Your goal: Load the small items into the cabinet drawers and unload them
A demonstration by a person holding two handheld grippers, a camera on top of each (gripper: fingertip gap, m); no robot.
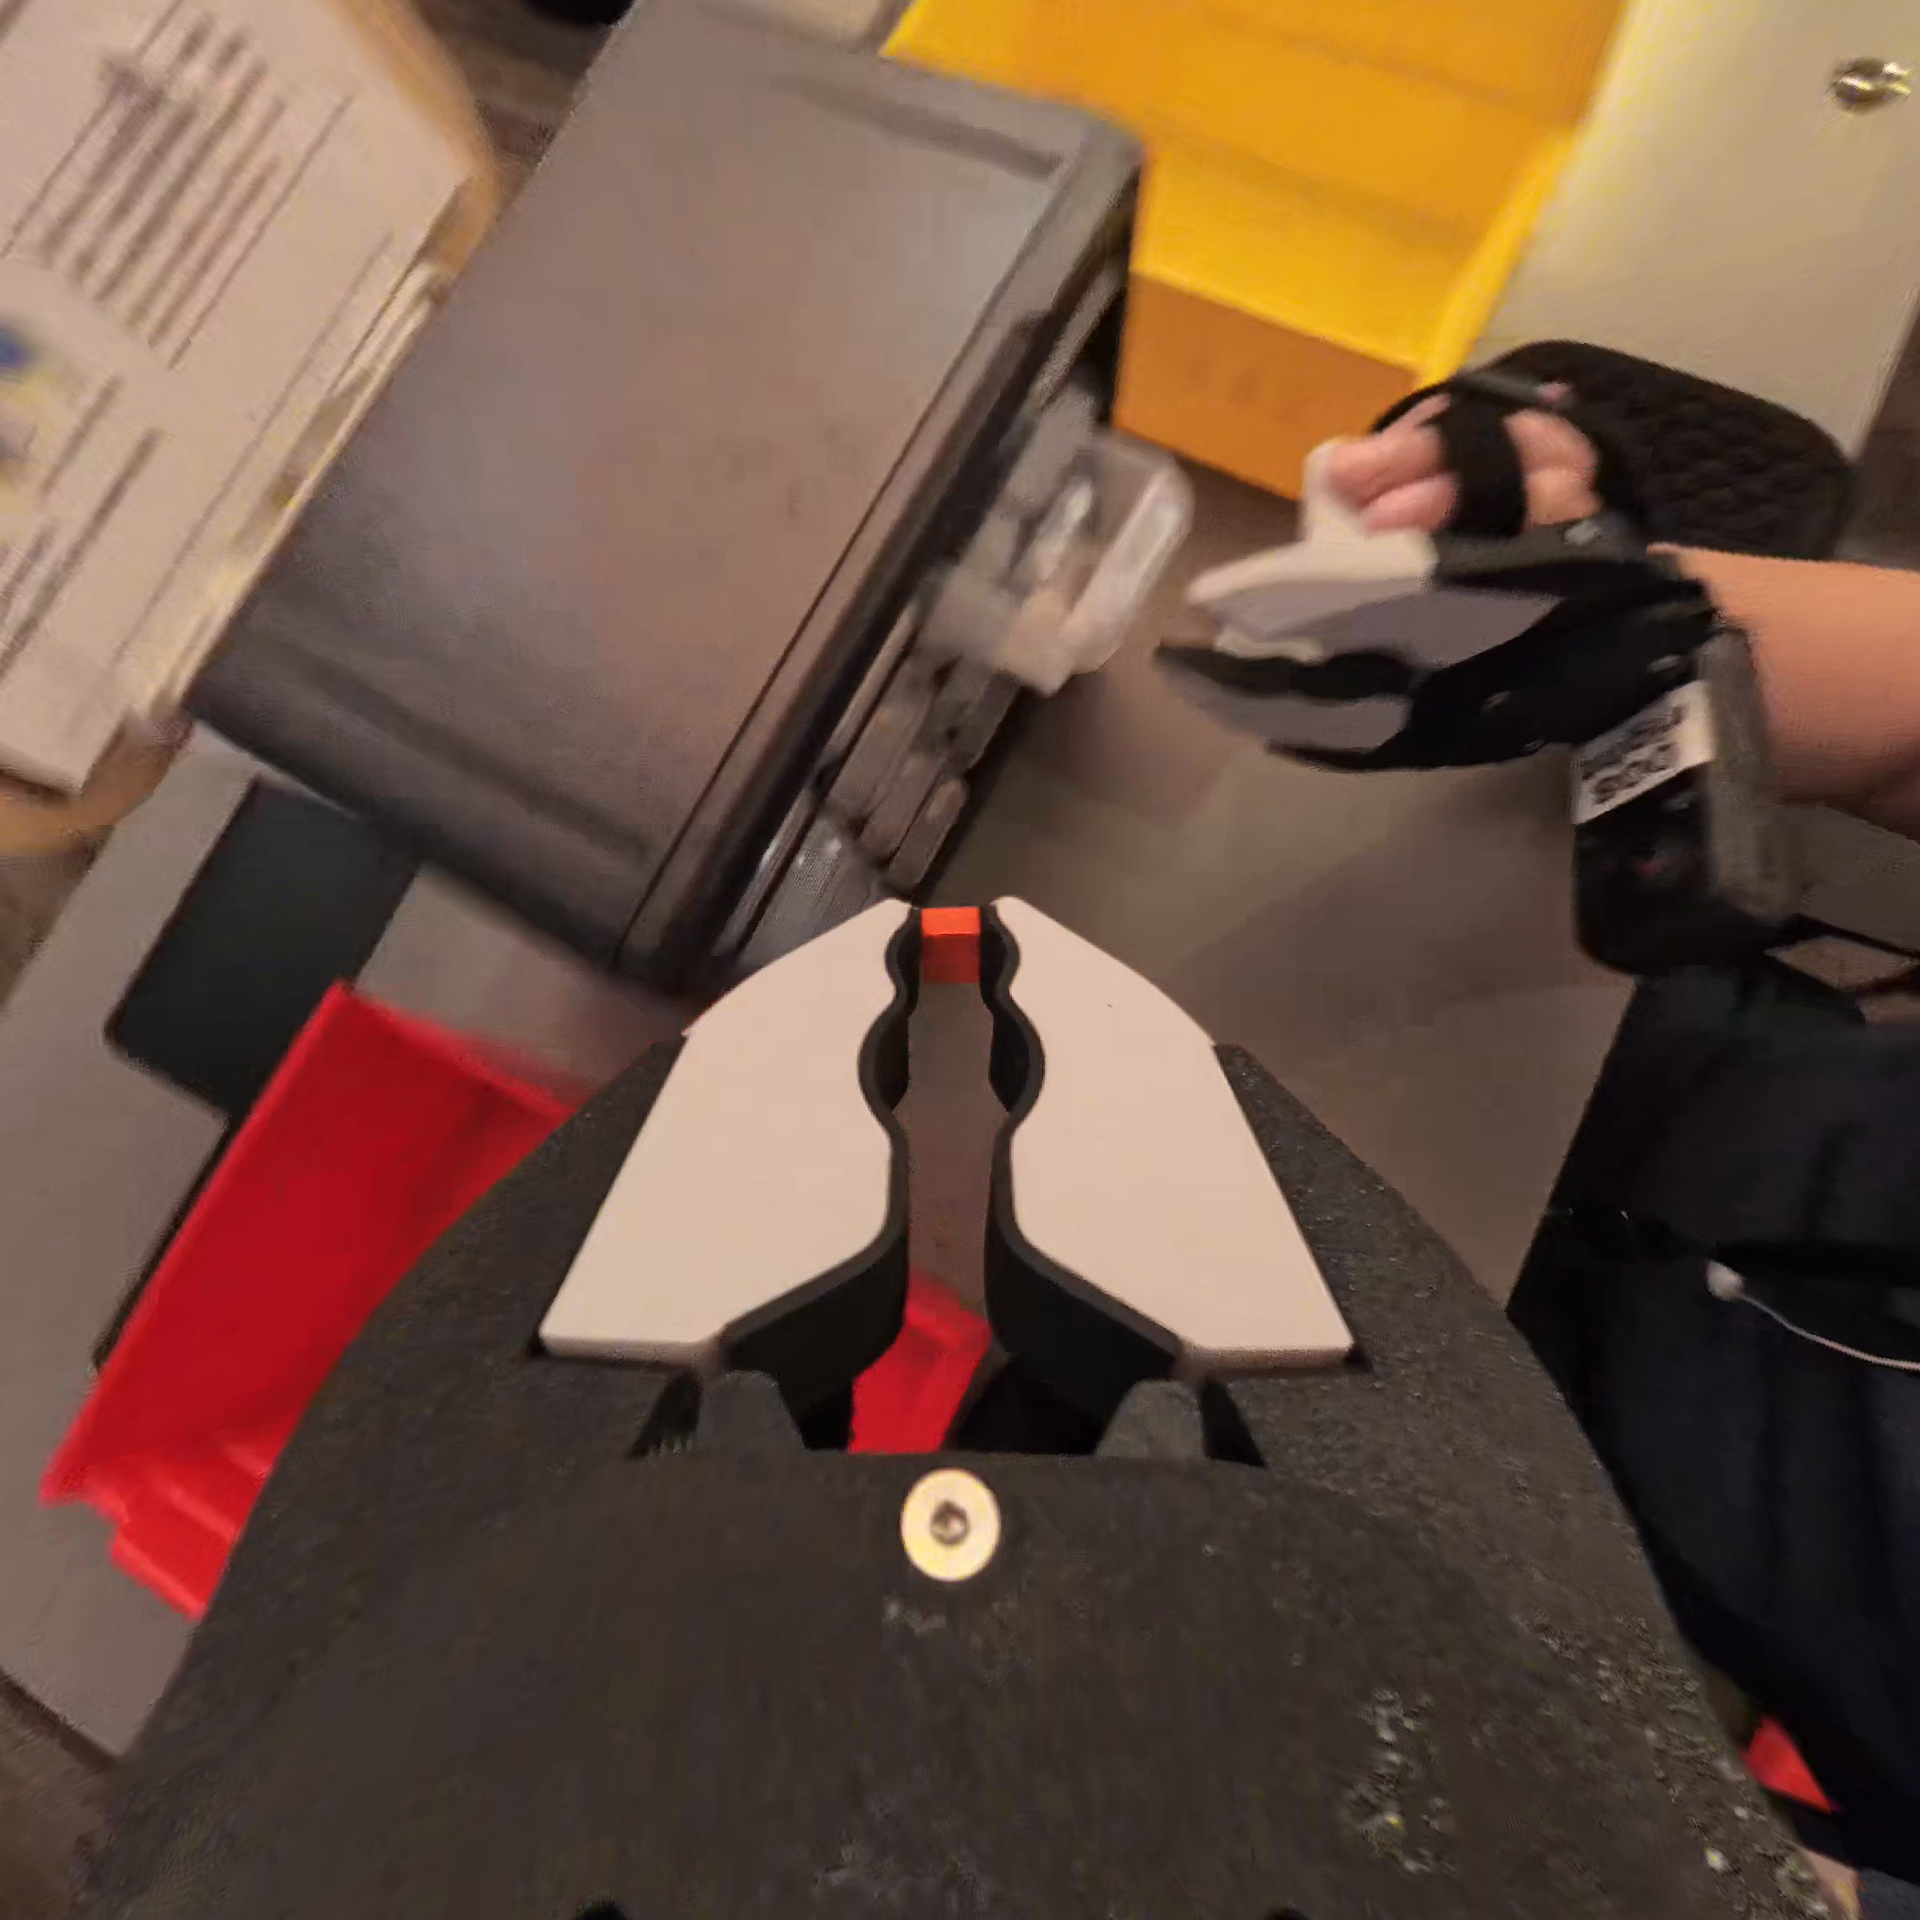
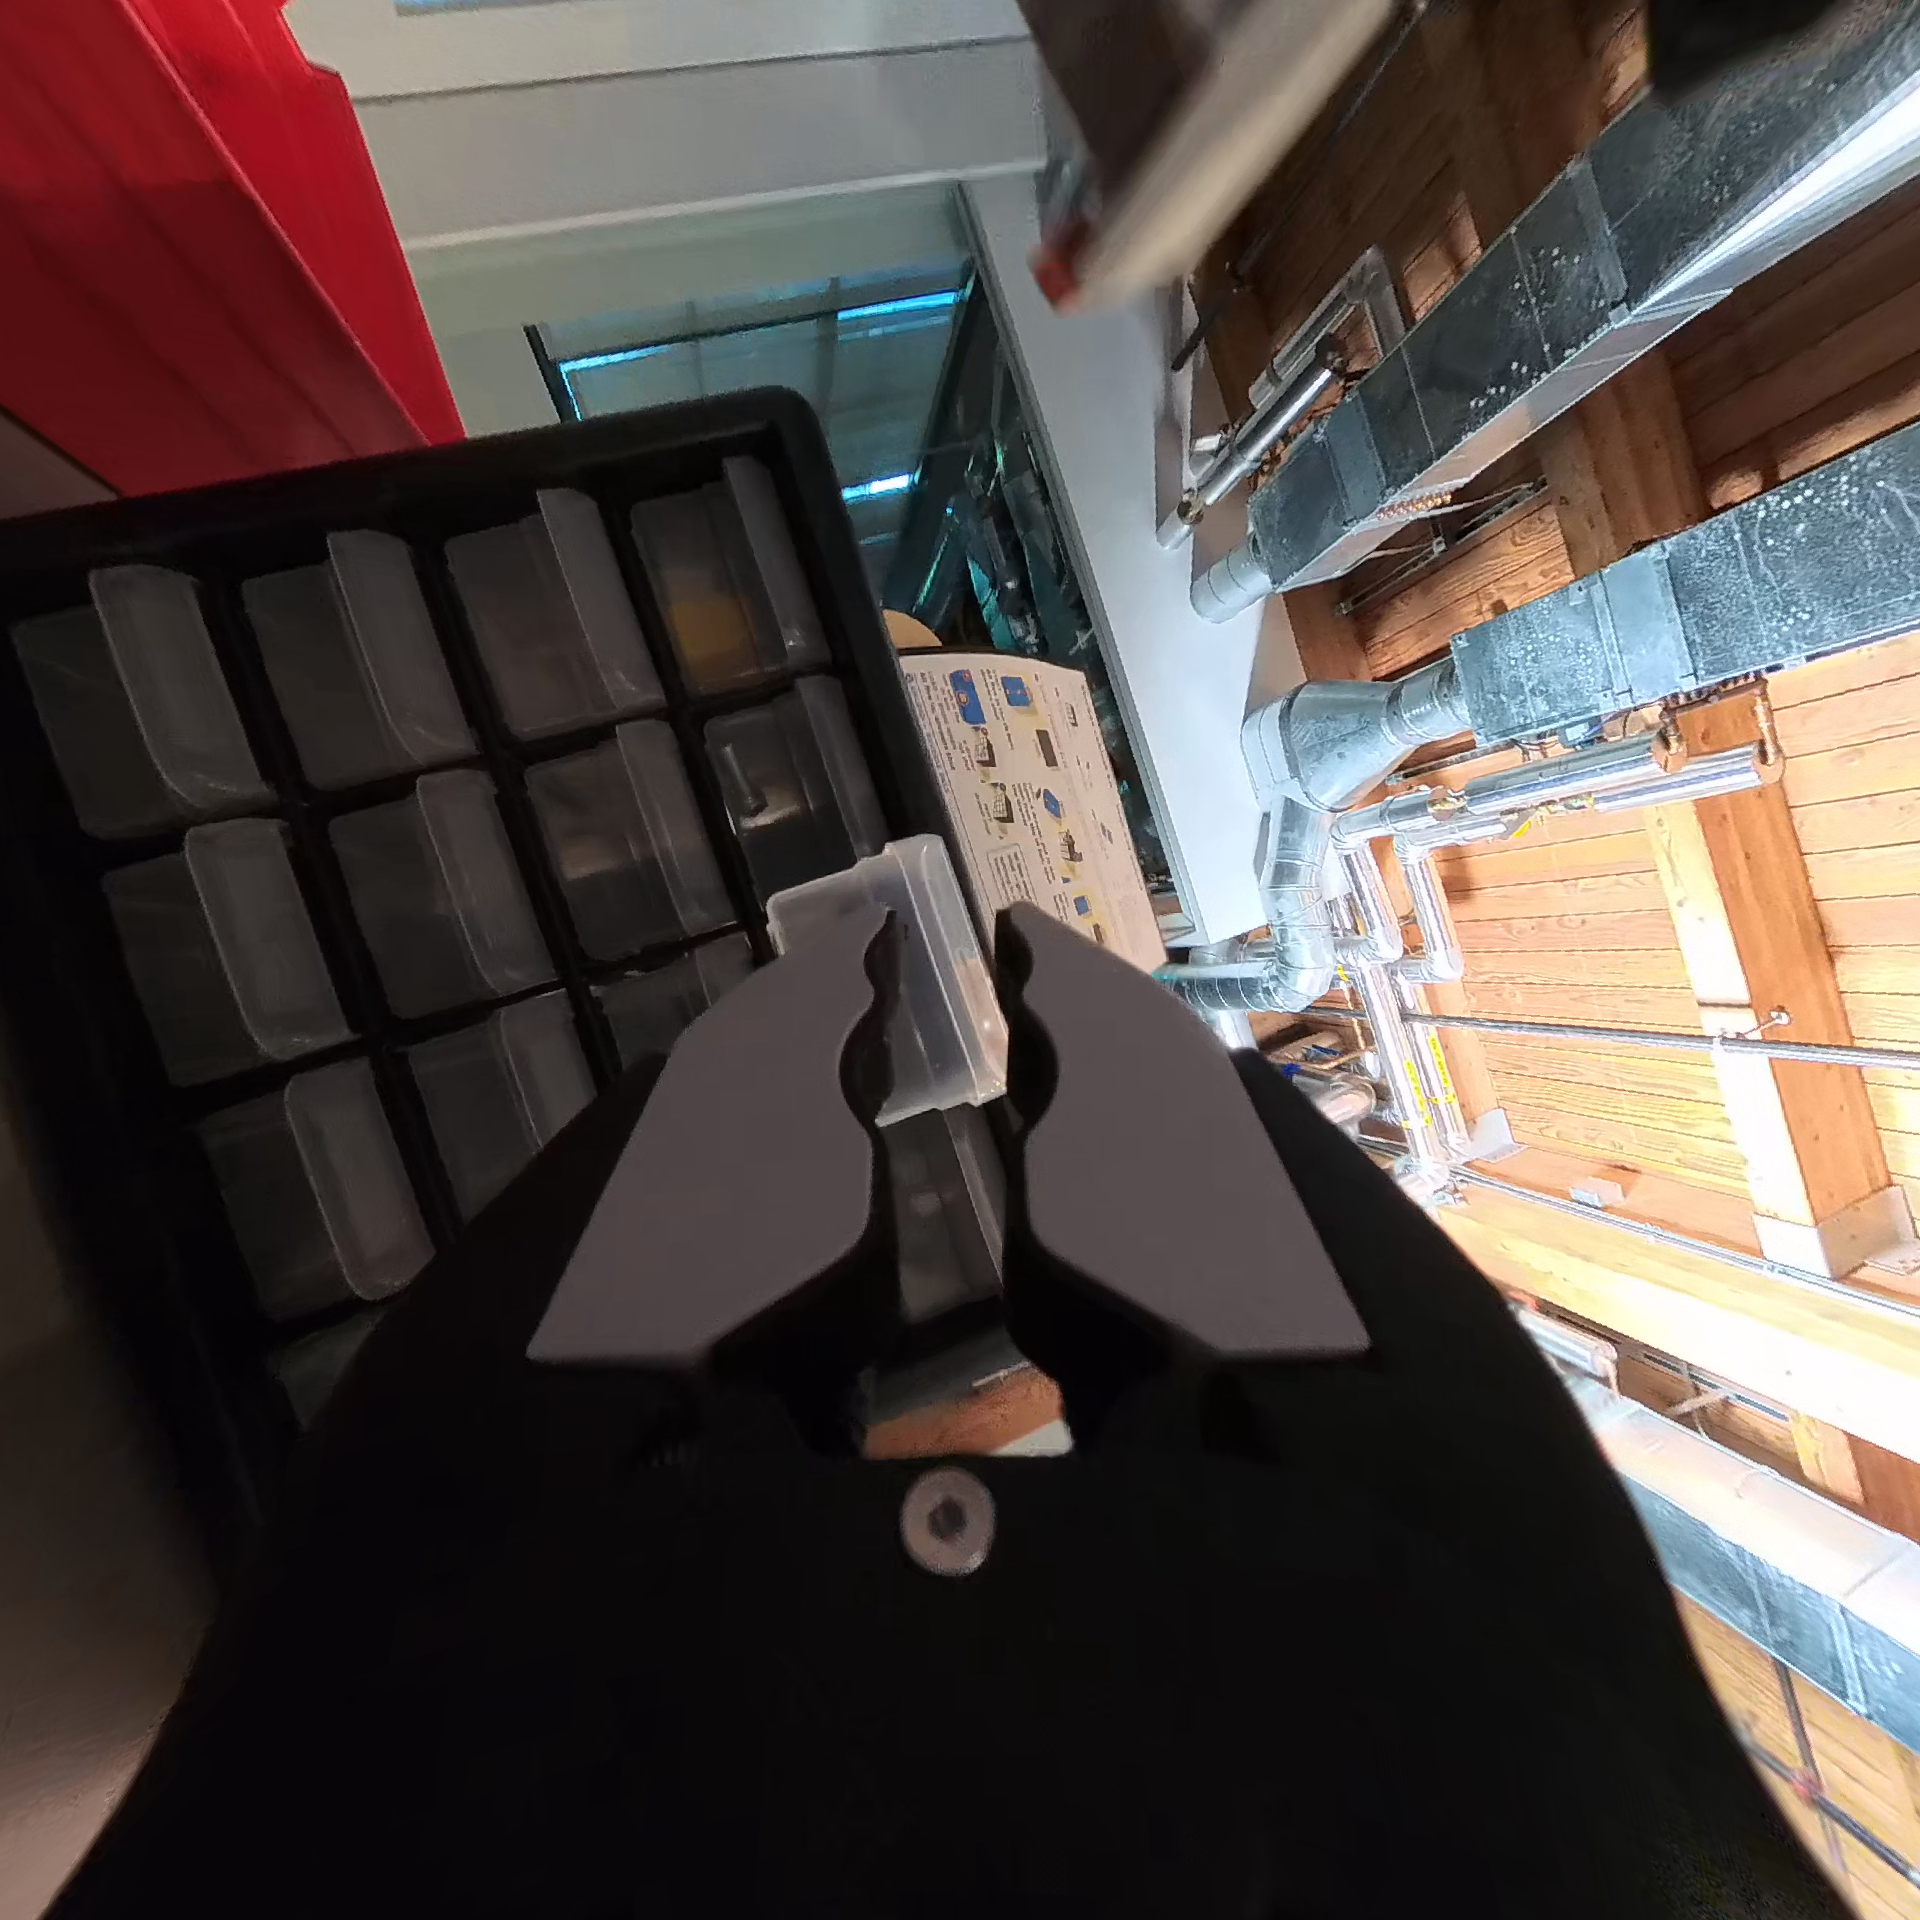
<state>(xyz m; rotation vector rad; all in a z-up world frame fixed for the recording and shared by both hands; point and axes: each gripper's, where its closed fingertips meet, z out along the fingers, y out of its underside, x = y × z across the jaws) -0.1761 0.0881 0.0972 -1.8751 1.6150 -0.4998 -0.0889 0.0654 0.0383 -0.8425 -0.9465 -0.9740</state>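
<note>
Left wrist view, left gripper pinching orange block

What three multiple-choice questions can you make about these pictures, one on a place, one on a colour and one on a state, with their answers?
1. Where is the small orange block?
A. on top of the cabinet
B. between the jaws of the left gripper
C. inside a drawer

2. What colour is the bin behind the black cabinet?
A. yellow
B. green
C. blue

3. How is the clear drawer nearest the right gripper?
A. pulled out
B. flush with the others
C. lying on the floor

Answers: B, the jaws pinch it at their tips; A, its walls are plainly yellow; A, it sticks out past its shut neighbours.
</note>
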